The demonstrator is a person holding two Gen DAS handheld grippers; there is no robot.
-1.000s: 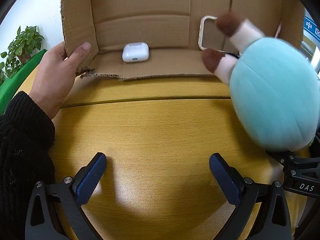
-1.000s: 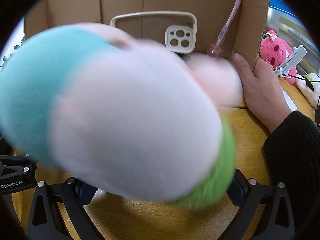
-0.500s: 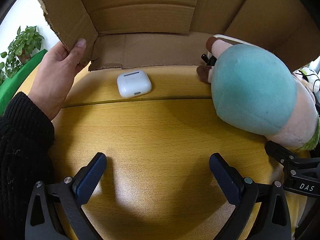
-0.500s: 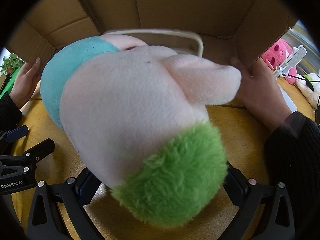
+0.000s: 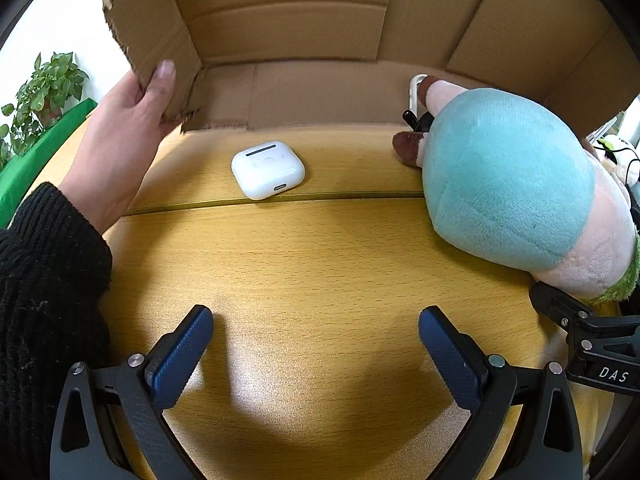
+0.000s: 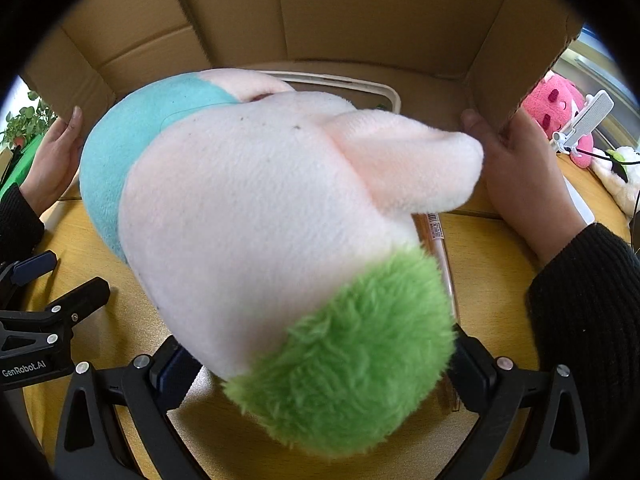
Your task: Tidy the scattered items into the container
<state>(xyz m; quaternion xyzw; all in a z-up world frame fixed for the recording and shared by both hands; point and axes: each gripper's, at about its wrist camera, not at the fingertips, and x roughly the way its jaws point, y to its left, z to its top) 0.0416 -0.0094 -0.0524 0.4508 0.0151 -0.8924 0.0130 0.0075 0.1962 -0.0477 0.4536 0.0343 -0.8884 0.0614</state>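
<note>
A cardboard box (image 5: pixel 296 20) is tipped on its side over the wooden table, held by two bare hands (image 5: pixel 120 132) (image 6: pixel 520 168). A white earbud case (image 5: pixel 267 170) lies on the table just outside the box mouth. A plush toy (image 5: pixel 508 188) with a teal body, pink part and green tuft lies at the right; it fills the right wrist view (image 6: pixel 280 220). My left gripper (image 5: pixel 316 344) is open and empty, well short of the case. My right gripper (image 6: pixel 320 364) has its jaws either side of the plush's green end. A phone case (image 6: pixel 360 84) and a pen (image 6: pixel 440 256) show behind the plush.
A potted plant (image 5: pixel 44 96) and a green surface stand at the left. A pink plush (image 6: pixel 556 108) and a white clip stand (image 6: pixel 584 124) sit beyond the box at the right. Black sleeves flank both sides.
The hands tilted the box up. The earbud case slid out onto the table, and the plush, phone case and pen came down toward the table. My grippers stayed in place.
</note>
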